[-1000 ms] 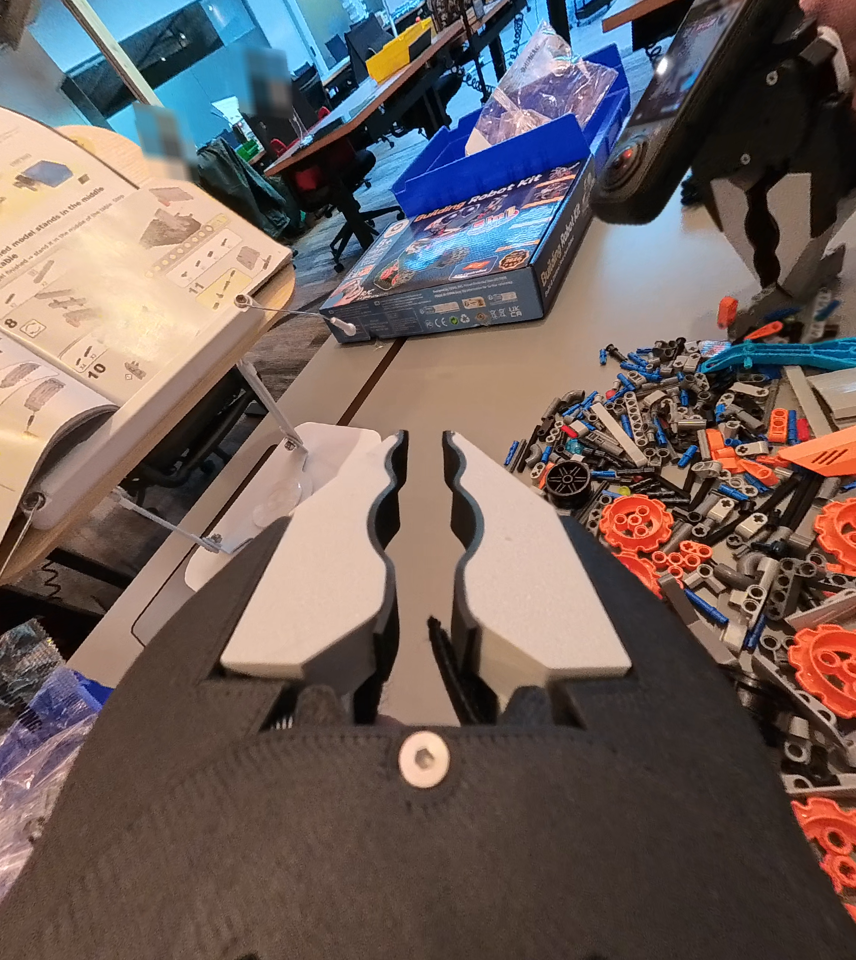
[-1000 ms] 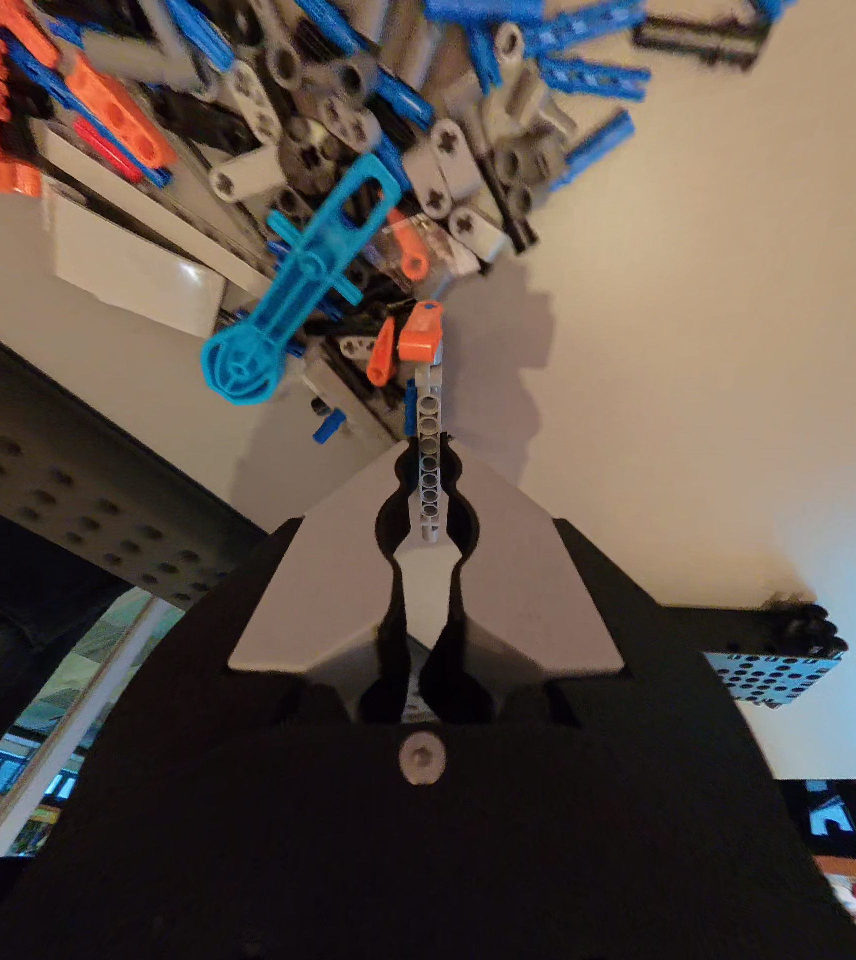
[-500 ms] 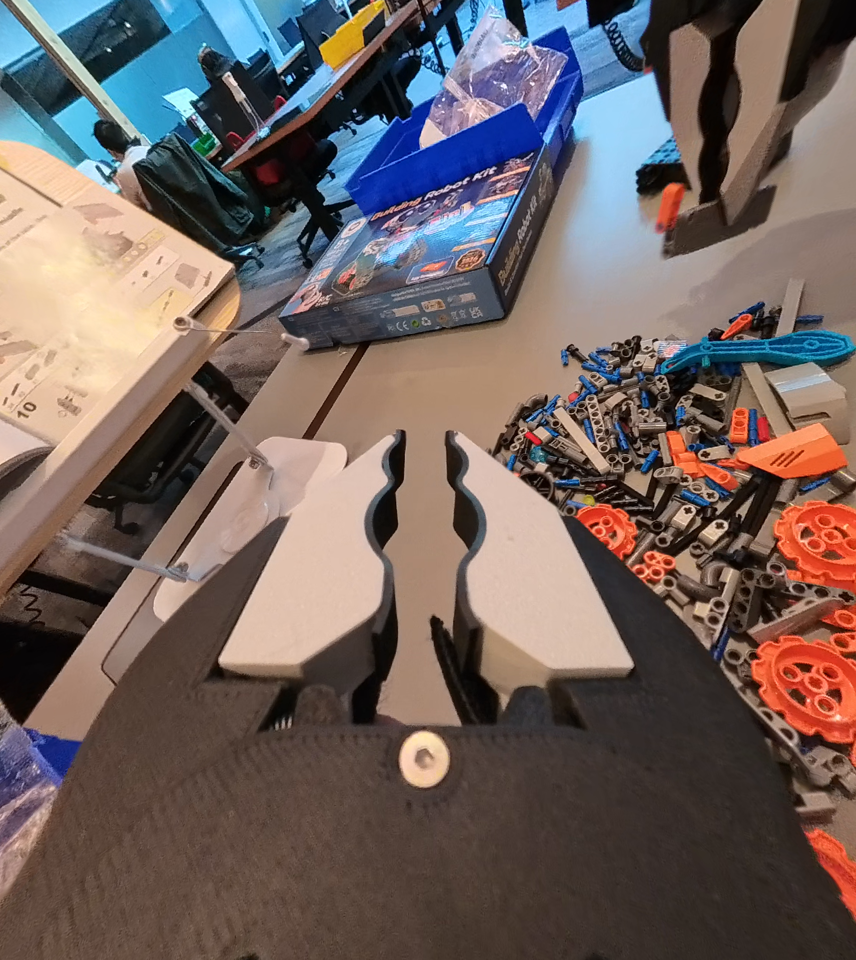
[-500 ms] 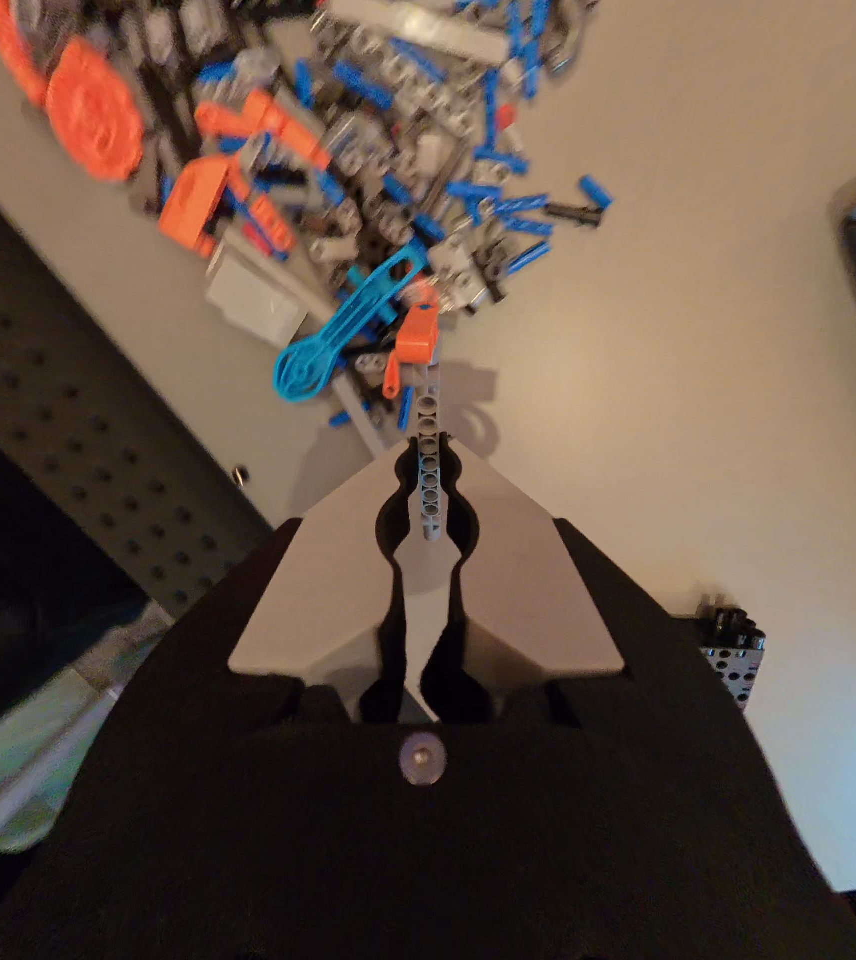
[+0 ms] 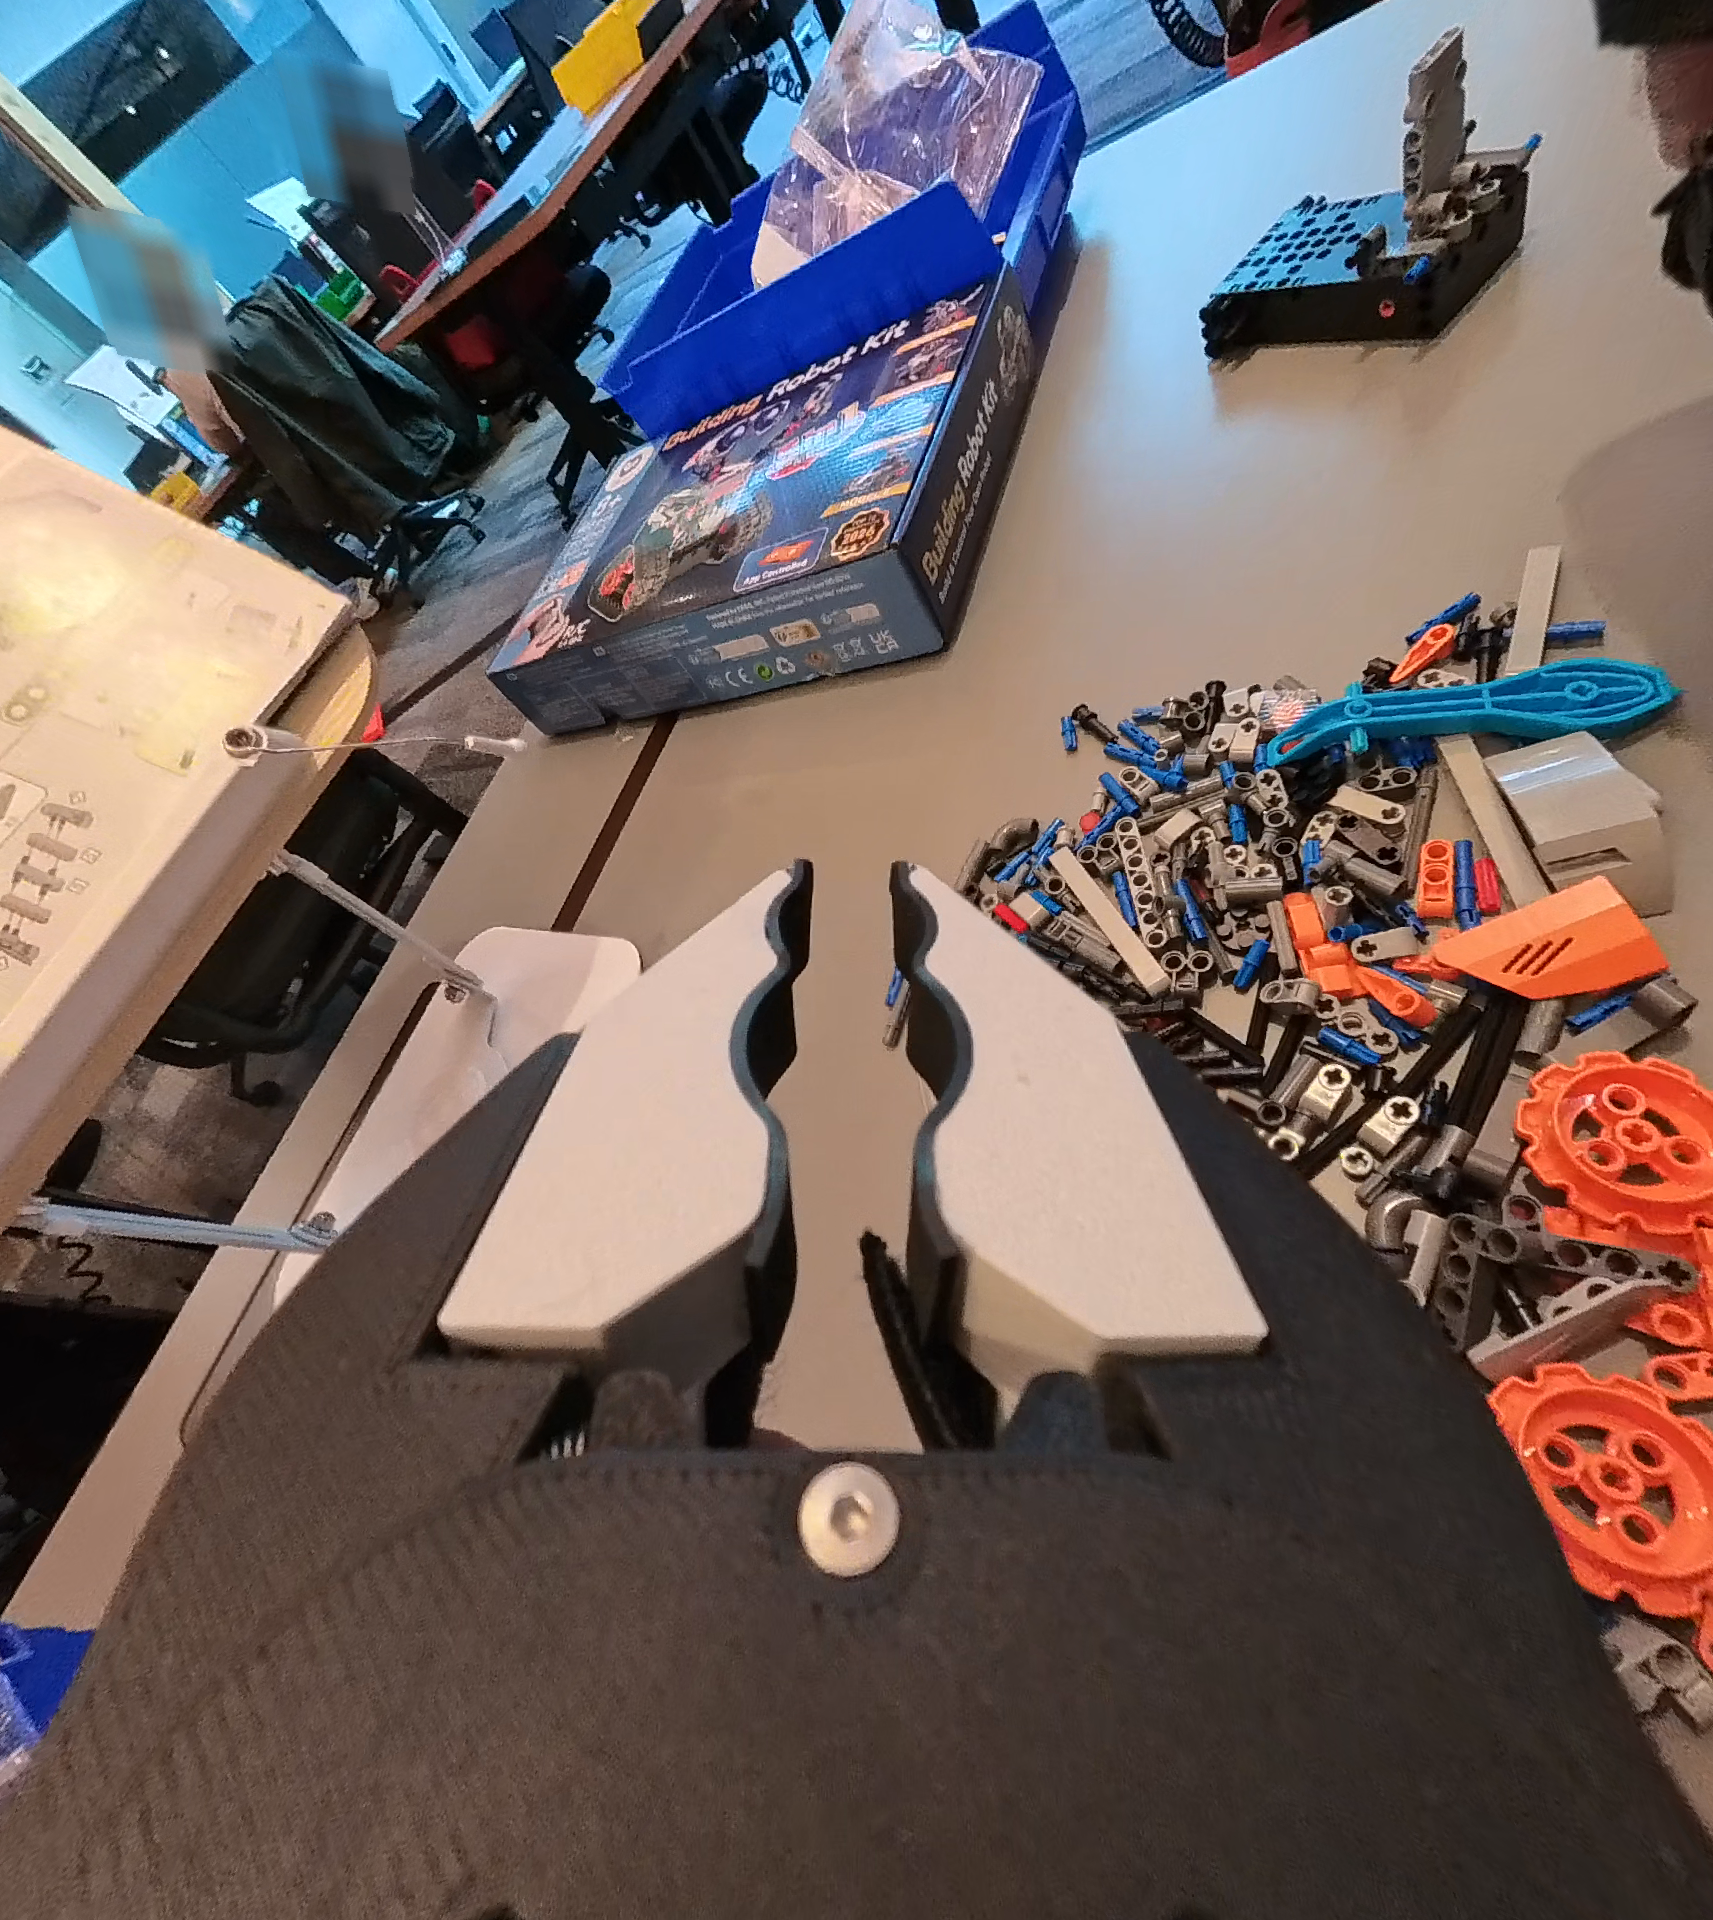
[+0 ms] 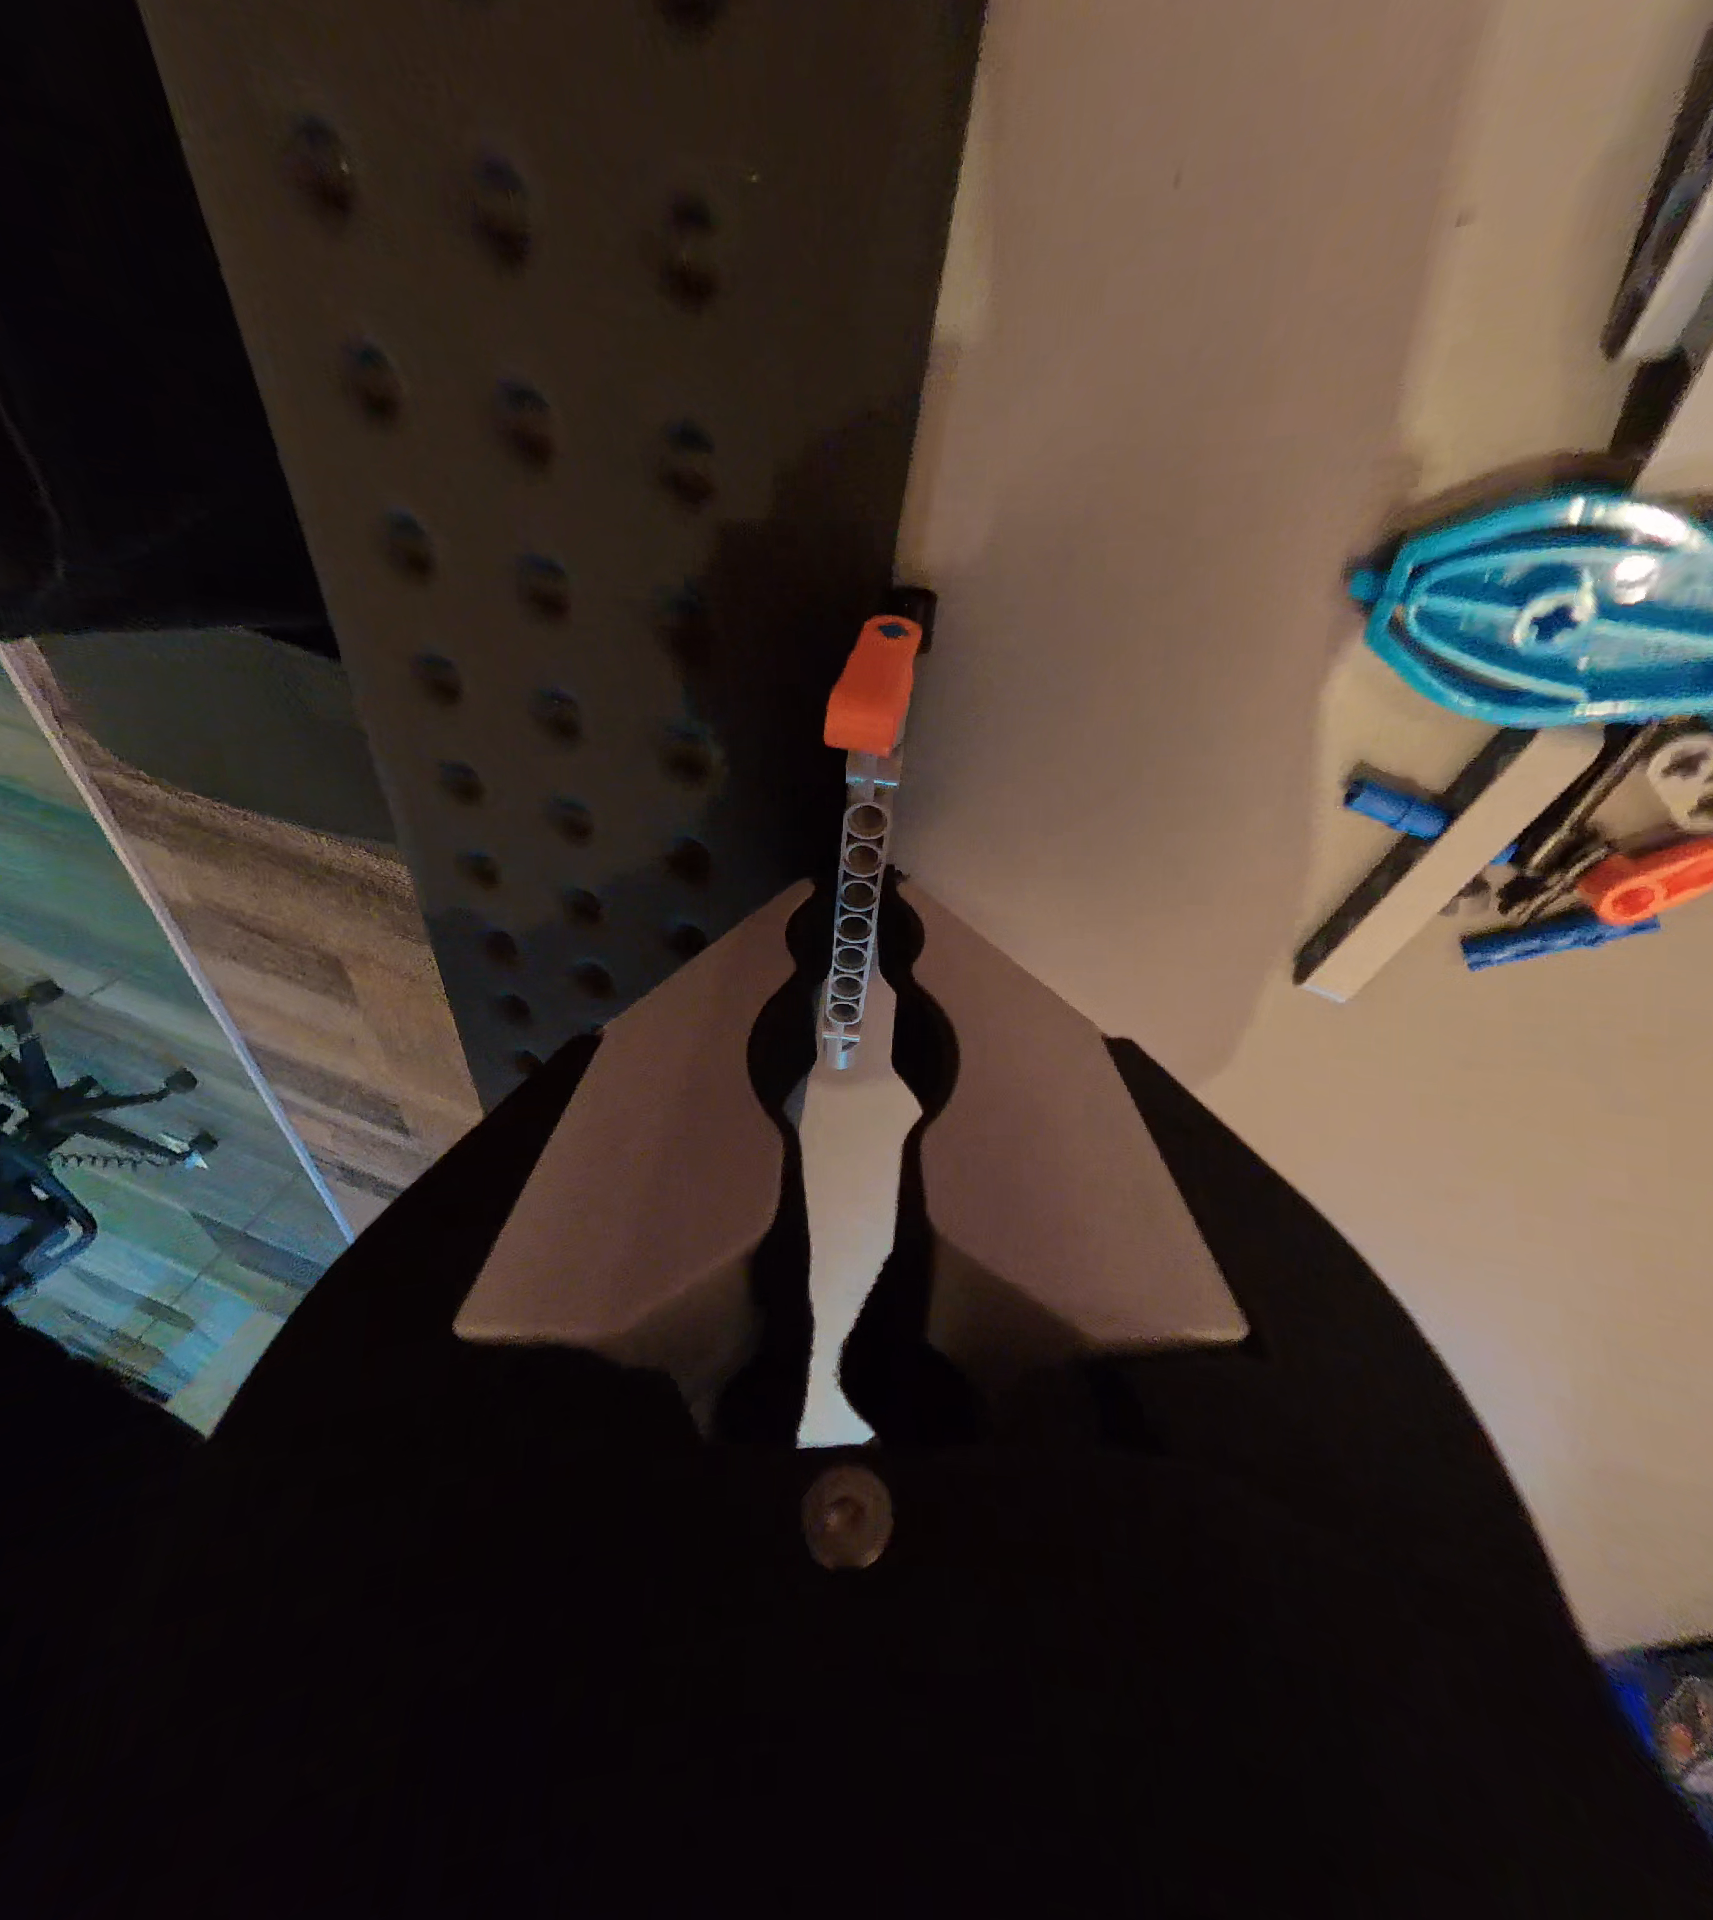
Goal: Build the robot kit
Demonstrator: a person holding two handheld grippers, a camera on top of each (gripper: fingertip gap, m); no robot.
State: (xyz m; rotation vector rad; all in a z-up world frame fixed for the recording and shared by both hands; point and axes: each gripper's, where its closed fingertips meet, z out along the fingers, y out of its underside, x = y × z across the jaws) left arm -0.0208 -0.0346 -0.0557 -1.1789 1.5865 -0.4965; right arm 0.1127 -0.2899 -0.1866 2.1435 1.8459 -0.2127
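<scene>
Right gripper point(image 6: 852, 904), clenched on a grey holed beam point(image 6: 857, 920), has swung away from the parts pile point(image 5: 1351, 987); left gripper point(image 5: 850, 883) hovers released.

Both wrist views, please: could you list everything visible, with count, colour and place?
Loose building parts: many, grey, black, blue, orange; piled on the table, right of the left claw.
Toothed wheels: at least two, orange; near edge of the pile.
Long tool: one, turquoise; far edge of the pile.
Kit box: one, blue; far side of the table.
Bin: one, blue; behind the box.
Instruction booklet: one, white; on a stand, left.
Partly built model: one, black; far right.
Beam with orange end piece: one, grey; in the right claw.
Left claw: open, empty.
Right claw: shut on the beam.
</scene>
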